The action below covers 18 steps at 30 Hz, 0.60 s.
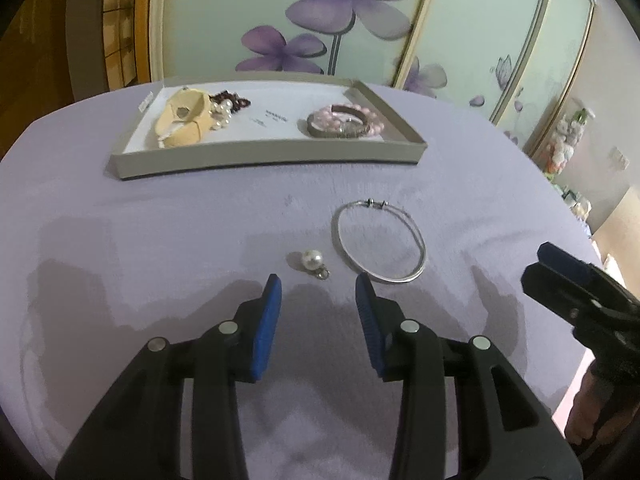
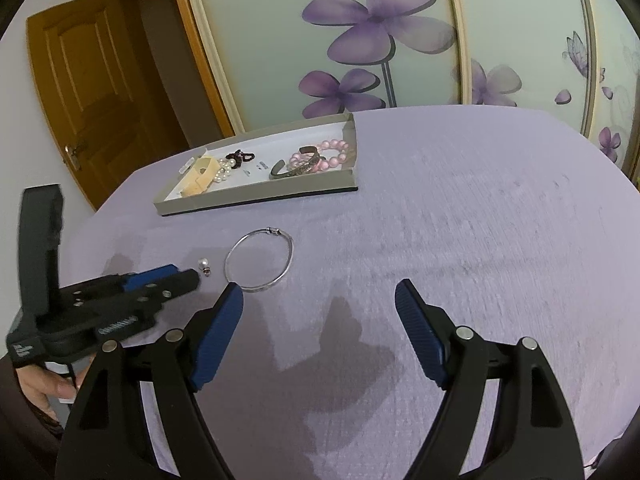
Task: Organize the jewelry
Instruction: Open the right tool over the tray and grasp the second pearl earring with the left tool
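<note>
**A:** Left wrist view: the left gripper (image 1: pixel 318 288) hung released over the purple tablecloth (image 1: pixel 160 220), nothing between its pads. The pearl pendant (image 1: pixel 310 261) lay just ahead of the tips, metal loop pointing lower right. The silver bangle (image 1: pixel 378 240) sat flat just right of it, clasp at the far end. What blocked the way?

**B:** Nothing, really. Right wrist view: the right gripper (image 2: pixel 320 294) gaped wide, empty, its left pad nearly touching the bangle (image 2: pixel 259 260). The grey tray (image 2: pixel 256 196) sat upper left of centre, long axis running left-right, holding pink beads (image 2: pixel 334 151) and pearls (image 2: pixel 222 174).
</note>
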Tool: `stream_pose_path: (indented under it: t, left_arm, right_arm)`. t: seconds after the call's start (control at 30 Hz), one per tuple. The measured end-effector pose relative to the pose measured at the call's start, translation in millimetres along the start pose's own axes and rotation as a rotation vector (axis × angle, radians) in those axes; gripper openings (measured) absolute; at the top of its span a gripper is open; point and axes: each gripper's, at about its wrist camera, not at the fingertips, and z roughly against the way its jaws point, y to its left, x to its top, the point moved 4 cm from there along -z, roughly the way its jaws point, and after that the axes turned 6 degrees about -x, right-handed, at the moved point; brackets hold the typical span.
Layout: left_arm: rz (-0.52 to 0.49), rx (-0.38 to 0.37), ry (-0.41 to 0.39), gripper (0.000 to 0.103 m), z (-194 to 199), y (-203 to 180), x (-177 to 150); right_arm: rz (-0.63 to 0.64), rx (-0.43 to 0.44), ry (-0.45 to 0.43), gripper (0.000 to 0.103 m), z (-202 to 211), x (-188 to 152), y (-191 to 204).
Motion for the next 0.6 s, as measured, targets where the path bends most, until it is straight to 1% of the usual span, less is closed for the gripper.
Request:
stream_pose_path:
  t: [0.23,0.37,0.43,0.6]
  left_arm:
    - [0.005,0.035,0.008,0.028,-13.0,-3.3,9.2]
    - [-0.014,0.052,0.01,0.021,-16.3,-8.1,10.7]
    - [-0.014,0.055,0.012,0.014,-17.6,-9.2,11.7]
    - [-0.004,0.061,0.01,0.011,-18.1,-7.1,14.0]
  right_arm:
    - [0.004,0.008,0.005,0.08,-3.3,0.9,2.6]
    - [0.011,0.012,0.009,0.08,-4.5,1.4,4.5]
    - [0.012,0.015,0.011,0.08,-5.0,1.2,5.8]
    - [0.024,0.027,0.014,0.08,-5.9,1.1,11.5]
